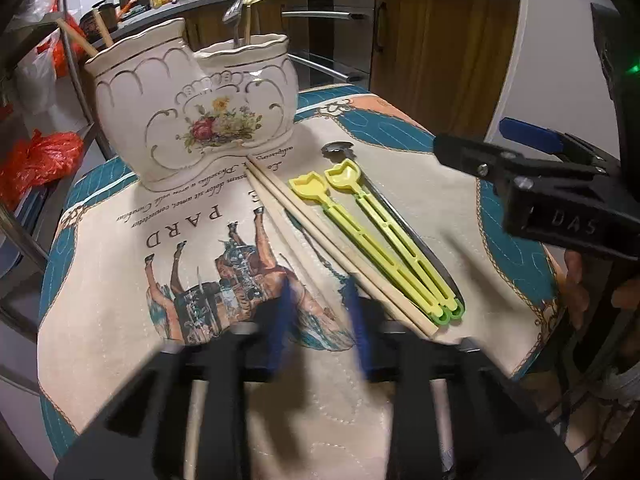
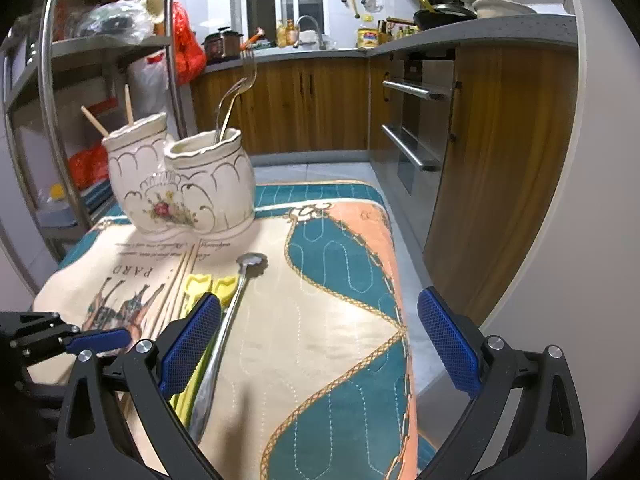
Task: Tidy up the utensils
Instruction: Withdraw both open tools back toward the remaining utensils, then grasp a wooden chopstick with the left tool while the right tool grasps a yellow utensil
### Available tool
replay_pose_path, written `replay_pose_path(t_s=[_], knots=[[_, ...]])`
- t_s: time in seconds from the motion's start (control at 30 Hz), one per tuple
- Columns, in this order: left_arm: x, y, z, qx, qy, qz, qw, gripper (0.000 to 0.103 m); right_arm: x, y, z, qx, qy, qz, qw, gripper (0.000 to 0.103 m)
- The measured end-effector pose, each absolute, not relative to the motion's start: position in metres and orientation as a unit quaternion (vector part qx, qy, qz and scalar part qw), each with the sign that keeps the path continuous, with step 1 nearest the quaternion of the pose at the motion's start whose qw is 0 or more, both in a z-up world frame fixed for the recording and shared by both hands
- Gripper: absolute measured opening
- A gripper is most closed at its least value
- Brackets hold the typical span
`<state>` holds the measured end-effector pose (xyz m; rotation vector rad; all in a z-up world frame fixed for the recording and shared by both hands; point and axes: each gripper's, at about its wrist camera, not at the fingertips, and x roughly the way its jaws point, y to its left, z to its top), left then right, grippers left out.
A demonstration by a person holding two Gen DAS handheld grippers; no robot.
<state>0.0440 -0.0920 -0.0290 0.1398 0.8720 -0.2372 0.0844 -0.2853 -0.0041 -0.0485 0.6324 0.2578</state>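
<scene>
A white floral ceramic holder [image 1: 192,120] with two compartments stands at the far side of the printed cloth [image 1: 120,280]. Wooden chopsticks stick out of its left compartment and metal forks [image 2: 240,84] out of the right one. On the cloth lie two wooden chopsticks [image 1: 320,236], two yellow-green plastic utensils [image 1: 372,236] and a metal spoon [image 2: 224,332]. My left gripper [image 1: 319,320] is blurred, low over the cloth just left of the chopsticks' near ends. Its blue pads stand a little apart with only cloth between them. My right gripper [image 2: 320,344] is wide open, its left finger over the plastic utensils beside the spoon handle.
The cloth covers a small table whose right edge [image 2: 404,320] drops to the tiled floor. Wooden cabinets and an oven [image 2: 416,128] stand to the right. A metal shelf rack [image 2: 52,128] with red bags is on the left. The right gripper's fingers [image 1: 480,156] reach in from the right.
</scene>
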Motion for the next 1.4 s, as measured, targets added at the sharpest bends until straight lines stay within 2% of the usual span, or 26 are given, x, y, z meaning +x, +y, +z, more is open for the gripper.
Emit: replay_pose_path(t_s=[0.23, 0.47, 0.53, 0.6, 0.7, 1.07, 1.4], knots=[[0.046, -0.074, -0.021, 0.079, 0.417, -0.112, 0.899, 0.006, 0.085, -0.273, -0.005, -0.044, 0.328, 0.146, 0.932, 0.093], [0.043, -0.041, -0.012, 0.085, 0.413, -0.109, 0.900, 0.004, 0.106, -0.258, -0.007, -0.039, 0.362, 0.169, 0.916, 0.058], [0.043, -0.034, -0.014, 0.086, 0.413, -0.110, 0.900, 0.004, 0.112, -0.253, -0.007, -0.037, 0.370, 0.177, 0.911, 0.051], [0.042, -0.030, -0.018, 0.088, 0.414, -0.107, 0.900, 0.004, 0.119, -0.246, -0.008, -0.040, 0.380, 0.188, 0.905, 0.039], [0.038, -0.019, -0.021, 0.084, 0.415, -0.108, 0.900, 0.004, 0.122, -0.239, -0.010, -0.050, 0.392, 0.196, 0.898, 0.026], [0.036, -0.013, -0.024, 0.071, 0.408, -0.129, 0.901, 0.004, 0.102, -0.211, -0.017, -0.093, 0.412, 0.229, 0.877, 0.009], [0.038, -0.008, -0.026, 0.059, 0.406, -0.143, 0.901, 0.004, 0.100, -0.205, -0.020, -0.105, 0.431, 0.209, 0.872, 0.009]])
